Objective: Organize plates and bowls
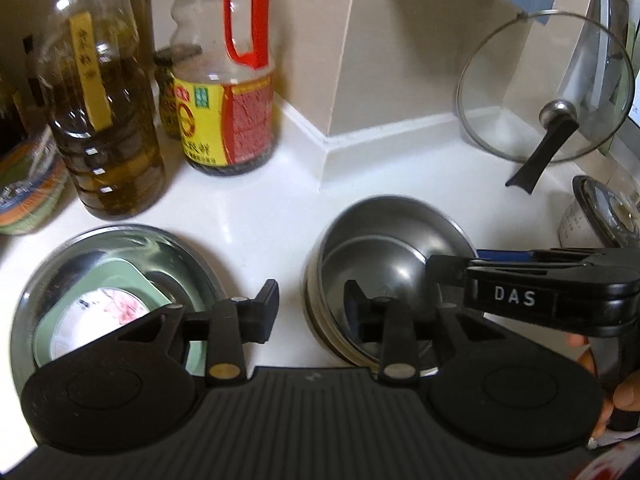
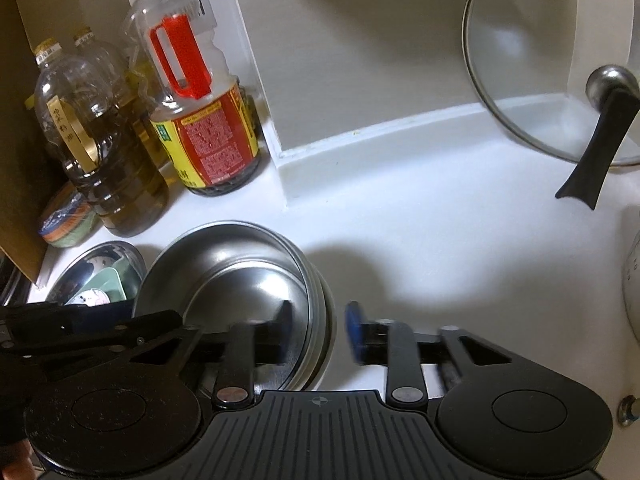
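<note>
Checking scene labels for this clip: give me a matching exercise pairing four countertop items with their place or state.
Items:
1. glass lid
2. steel bowls
3. green dish
4. red-handled bottle

Places or states:
A. lies inside a steel plate
B. leans upright against the wall
C. nested in a stack
D. stands beside the oil bottle

Pairs: 1-B, 2-C, 3-A, 4-D
</note>
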